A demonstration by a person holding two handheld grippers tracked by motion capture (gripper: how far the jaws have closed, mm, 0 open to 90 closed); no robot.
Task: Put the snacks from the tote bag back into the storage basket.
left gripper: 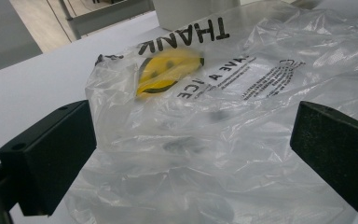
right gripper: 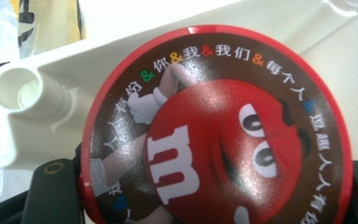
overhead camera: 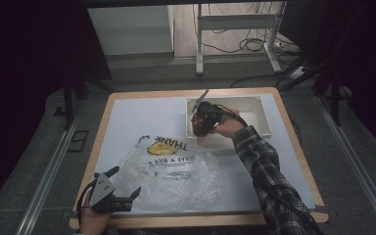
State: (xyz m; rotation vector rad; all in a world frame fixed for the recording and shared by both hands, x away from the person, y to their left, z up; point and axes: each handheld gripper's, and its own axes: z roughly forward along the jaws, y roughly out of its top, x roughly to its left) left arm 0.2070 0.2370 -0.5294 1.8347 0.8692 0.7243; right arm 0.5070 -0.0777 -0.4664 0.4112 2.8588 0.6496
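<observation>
Right gripper (right gripper: 214,205) clamps red candy tin (right gripper: 214,130); left gripper (left gripper: 191,154) gapes wide.

Counted: one clear plastic bag (overhead camera: 169,174), one white tray (overhead camera: 254,115), one red candy tin (right gripper: 216,128), two grippers.

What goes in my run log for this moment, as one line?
right gripper: shut on candy tin, over white bin | left gripper: open, at plastic bag edge

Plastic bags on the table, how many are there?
1: a crinkled clear plastic bag with a yellow smiley and black lettering lies on the white table, beside the open left gripper. Others may be hidden.
</observation>
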